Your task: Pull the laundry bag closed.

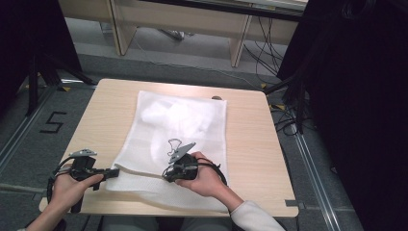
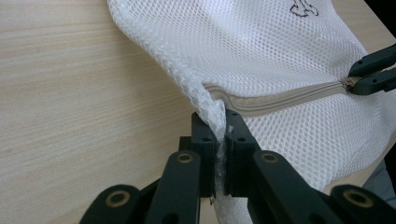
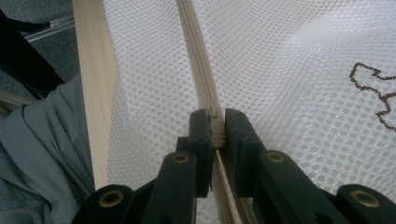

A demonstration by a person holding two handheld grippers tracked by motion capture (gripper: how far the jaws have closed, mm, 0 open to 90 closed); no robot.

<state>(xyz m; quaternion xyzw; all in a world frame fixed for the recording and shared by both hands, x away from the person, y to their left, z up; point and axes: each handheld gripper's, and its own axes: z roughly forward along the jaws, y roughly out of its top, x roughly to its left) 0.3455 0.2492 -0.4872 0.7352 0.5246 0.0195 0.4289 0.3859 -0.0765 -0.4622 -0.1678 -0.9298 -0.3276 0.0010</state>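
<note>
Left gripper (image 2: pixel 219 133) — jaws pinched on mesh bag (image 2: pixel 261 51) corner. Right gripper (image 3: pixel 215 130) — jaws clamped on zipper pull (image 3: pixel 215 122), zipper (image 3: pixel 198 56) running ahead.

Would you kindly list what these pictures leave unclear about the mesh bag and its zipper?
- Zipper pull: right gripper view, clamped between the right hand-held gripper jaws.
- Bag contents: high view, a white blur behind mesh.
- Dark mark: right gripper view, cut off by the edge.
- Bag corner: left gripper view, pinched in the left hand-held gripper.
</note>
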